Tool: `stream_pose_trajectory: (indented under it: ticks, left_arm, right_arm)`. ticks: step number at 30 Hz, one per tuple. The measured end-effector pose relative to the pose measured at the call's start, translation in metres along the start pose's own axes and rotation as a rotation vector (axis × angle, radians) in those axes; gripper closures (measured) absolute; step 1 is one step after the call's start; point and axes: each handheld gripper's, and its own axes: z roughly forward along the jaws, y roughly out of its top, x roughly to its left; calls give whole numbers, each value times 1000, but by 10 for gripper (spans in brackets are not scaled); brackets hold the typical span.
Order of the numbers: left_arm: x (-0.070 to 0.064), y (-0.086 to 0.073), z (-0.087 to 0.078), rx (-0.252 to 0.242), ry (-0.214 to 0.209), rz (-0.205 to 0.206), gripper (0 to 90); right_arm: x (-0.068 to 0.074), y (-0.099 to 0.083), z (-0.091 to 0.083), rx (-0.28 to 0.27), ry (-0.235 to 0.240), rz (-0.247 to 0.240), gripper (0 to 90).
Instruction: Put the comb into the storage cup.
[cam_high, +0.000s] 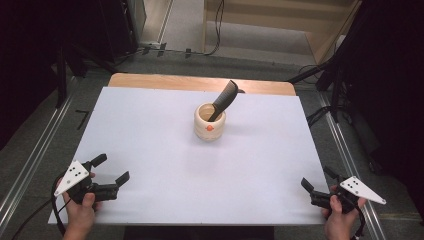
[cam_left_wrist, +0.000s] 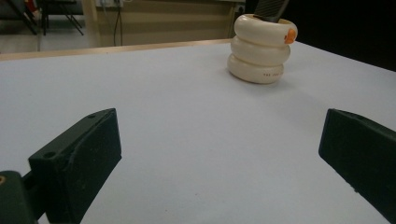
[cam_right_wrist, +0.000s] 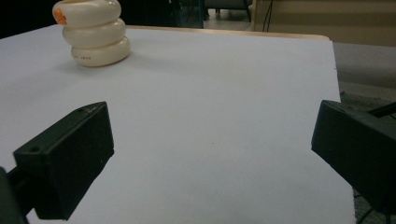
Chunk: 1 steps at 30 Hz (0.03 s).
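**Both grippers wait at the near corners, holder untouched**

Nothing is in hand yet: this looks like the opening of the job, before any reach. The cream holder (cam_high: 209, 122), shaped like three stacked rings with a small orange mark on its upper ring, stands upright a little beyond the middle of the white worktop (cam_high: 150, 130). A dark, grey-handled tool (cam_high: 224, 99) sits in it and leans up and to the right, over the rim.

The left gripper (cam_high: 111, 169) is held low over the near left corner, the person's left hand (cam_high: 80, 205) wrapped round its grip, and it points in toward the middle of the worktop. Its jaws stand wide apart with nothing between them; in the left gripper view the holder (cam_left_wrist: 260, 49) lies well ahead, right of centre. The right gripper (cam_high: 318, 183) mirrors it at the near right corner in the right hand (cam_high: 340, 215), jaws likewise released and empty, and in the right gripper view the holder (cam_right_wrist: 95, 35) stands far off at upper left.

Both grippers are well apart from the holder. The next move probably calls for one gripper to travel forward and inward to it, likely to steady the holder's wall while the other closes on the leaning handle. The rounded rings could slip in a loose pinch, so a square approach seems wise.
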Motion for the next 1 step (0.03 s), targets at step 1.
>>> stream_pose_trajectory:
  ticks: [1]
  left_arm:
    - [0,0,0,0,0,1,0]
  right_arm:
    - [0,0,0,2,2,1,0]
